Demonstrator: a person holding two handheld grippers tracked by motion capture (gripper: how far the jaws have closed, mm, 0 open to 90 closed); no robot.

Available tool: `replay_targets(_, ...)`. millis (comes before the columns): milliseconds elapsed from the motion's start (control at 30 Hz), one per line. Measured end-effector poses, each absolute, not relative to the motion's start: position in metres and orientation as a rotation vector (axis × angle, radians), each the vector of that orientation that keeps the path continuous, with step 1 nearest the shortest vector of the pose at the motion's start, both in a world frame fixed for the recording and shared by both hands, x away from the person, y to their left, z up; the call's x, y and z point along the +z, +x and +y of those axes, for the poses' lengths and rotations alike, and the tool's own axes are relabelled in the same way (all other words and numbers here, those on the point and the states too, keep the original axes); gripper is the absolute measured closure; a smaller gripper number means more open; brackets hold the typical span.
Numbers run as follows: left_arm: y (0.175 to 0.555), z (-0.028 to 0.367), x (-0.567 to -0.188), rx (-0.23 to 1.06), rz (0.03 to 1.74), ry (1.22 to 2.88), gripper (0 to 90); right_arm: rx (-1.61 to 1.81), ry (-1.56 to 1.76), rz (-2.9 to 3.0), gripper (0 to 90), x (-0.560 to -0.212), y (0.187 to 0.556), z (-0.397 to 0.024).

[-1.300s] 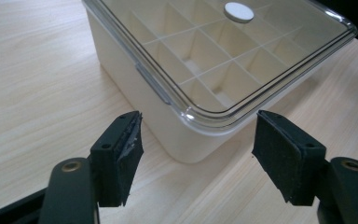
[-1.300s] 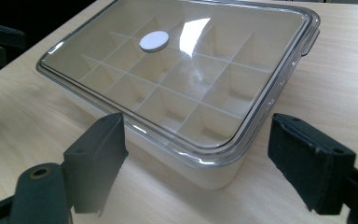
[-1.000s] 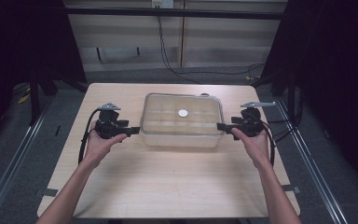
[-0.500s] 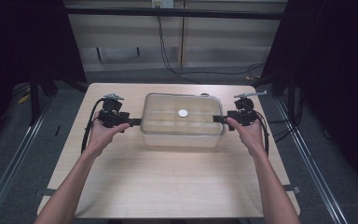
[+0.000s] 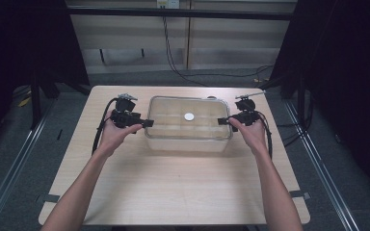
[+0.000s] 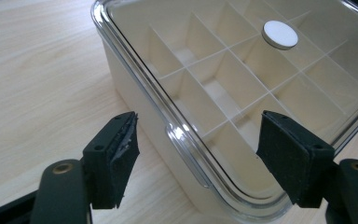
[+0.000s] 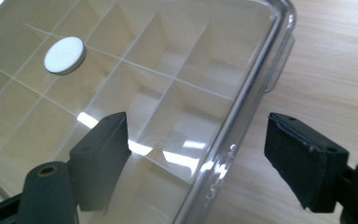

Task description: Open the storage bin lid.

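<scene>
Your left tongs (image 5: 147, 123) have just been opening and stand released at the left end of the clear box (image 5: 189, 126); your right tongs (image 5: 220, 121) stand released at its right end; the box rests on the worktop (image 5: 173, 192).

Divided box (image 5: 189, 126) mid-table (image 5: 173, 192), disc (image 5: 189, 116) on its lid, one tool (image 5: 148, 123) at each end.

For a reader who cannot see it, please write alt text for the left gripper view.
A clear lidded box with white dividers inside sits on a pale wooden table, seen close from one corner. The left tool has its two black jaws open, one on each side of the box's rim, not touching it. A small white round disc lies on the lid.
</scene>
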State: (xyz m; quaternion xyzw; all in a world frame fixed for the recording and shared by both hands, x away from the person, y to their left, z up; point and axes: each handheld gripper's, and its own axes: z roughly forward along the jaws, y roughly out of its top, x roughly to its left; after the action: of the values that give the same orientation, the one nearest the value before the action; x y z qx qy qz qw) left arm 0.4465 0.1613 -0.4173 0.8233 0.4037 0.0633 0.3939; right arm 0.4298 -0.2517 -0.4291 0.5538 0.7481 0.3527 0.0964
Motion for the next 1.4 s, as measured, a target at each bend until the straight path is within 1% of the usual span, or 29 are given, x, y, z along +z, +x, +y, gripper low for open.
replay_targets(100, 0.451, 0.155, -0.421, 0.157, 1.023, 2.115, 28.0, 1.068, 1.641, 2.242, 21.4, -0.432, 0.433, -0.249)
replay_targets(233, 0.453, 0.151, -0.425, 0.133, 1.034, 2.120, 27.4, 1.062, 1.647, 2.237, 17.0, -0.434, 0.436, -0.246)
replay_targets(367, 0.454, 0.146, -0.430, 0.124, 1.047, 2.122, 26.9, 1.055, 1.677, 2.254, 16.6, -0.439, 0.439, -0.243)
replay_targets(433, 0.455, 0.144, -0.432, 0.115, 1.030, 2.148, 26.5, 1.064, 1.680, 2.266, 12.6, -0.441, 0.440, -0.240)
replay_targets(500, 0.455, 0.143, -0.432, 0.116, 1.034, 2.139, 25.6, 1.064, 1.675, 2.275, 10.2, -0.443, 0.442, -0.238)
replay_targets(833, 0.462, 0.141, -0.434, 0.108, 1.030, 2.145, 22.6, 1.092, 1.686, 2.269, 7.8, -0.447, 0.445, -0.237)
replay_targets(967, 0.460, 0.135, -0.435, 0.130, 1.060, 2.133, 16.1, 1.079, 1.660, 2.253, 7.9, -0.445, 0.444, -0.234)
replay_targets(1000, 0.462, 0.136, -0.435, 0.119, 1.043, 2.148, 15.7, 1.078, 1.659, 2.255, 7.9, -0.444, 0.444, -0.233)
replay_targets(1100, 0.463, 0.137, -0.436, 0.113, 1.049, 2.139, 15.7, 1.078, 1.659, 2.254, 8.0, -0.444, 0.444, -0.233)
replay_targets(1167, 0.466, 0.139, -0.438, 0.084, 1.049, 2.123, 16.8, 1.087, 1.649, 2.243, 7.9, -0.445, 0.443, -0.232)
replay_targets(1400, 0.469, 0.137, -0.440, 0.050, 1.057, 2.112, 16.0, 1.089, 1.666, 2.235, 7.4, -0.446, 0.443, -0.232)
